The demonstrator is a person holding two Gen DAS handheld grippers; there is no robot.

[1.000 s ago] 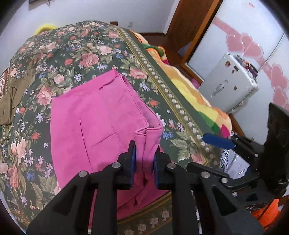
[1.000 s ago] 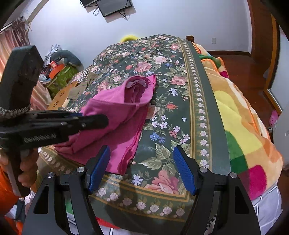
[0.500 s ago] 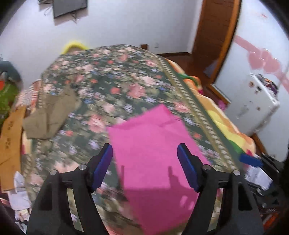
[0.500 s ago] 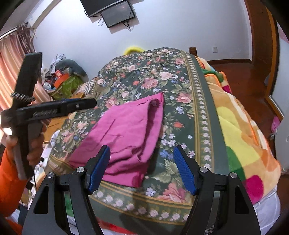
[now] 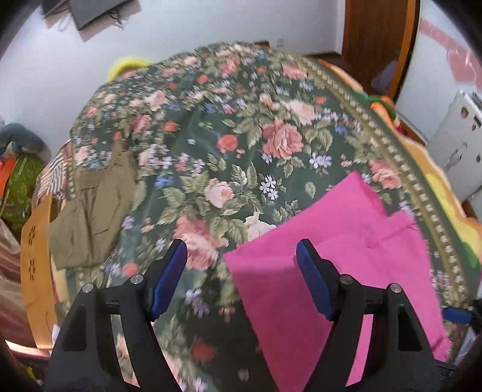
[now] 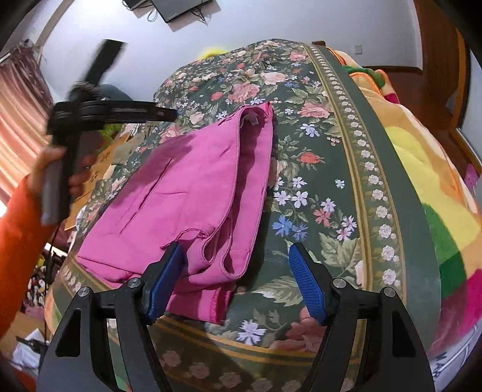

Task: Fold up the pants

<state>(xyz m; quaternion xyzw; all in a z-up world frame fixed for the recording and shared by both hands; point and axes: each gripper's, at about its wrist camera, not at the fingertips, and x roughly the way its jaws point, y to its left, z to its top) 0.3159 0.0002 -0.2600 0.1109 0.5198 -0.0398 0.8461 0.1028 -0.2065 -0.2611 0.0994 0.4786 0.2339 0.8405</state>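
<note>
The pink pants point(image 6: 192, 193) lie folded on the floral bedspread point(image 6: 313, 187) near the bed's front edge. They also show in the left wrist view point(image 5: 331, 256) at lower right. My left gripper point(image 5: 241, 277) is open and empty, raised above the bed with the pants' left edge between its fingers' line of sight. In the right wrist view the left gripper point(image 6: 168, 114) is held up by a hand in an orange sleeve. My right gripper point(image 6: 235, 280) is open and empty, just in front of the pants' leg openings.
Olive-brown clothing point(image 5: 93, 208) lies on the bed's left side beside an orange cardboard piece point(image 5: 37, 265). A striped colourful blanket point(image 6: 436, 193) hangs over the bed's right side. A white appliance point(image 5: 458, 141) stands to the right. A screen point(image 6: 180, 9) hangs on the wall.
My left gripper let go of the pink pants, opened, and lifted away to the left. The pants dropped flat onto the bed. My right gripper moved closer to the pants.
</note>
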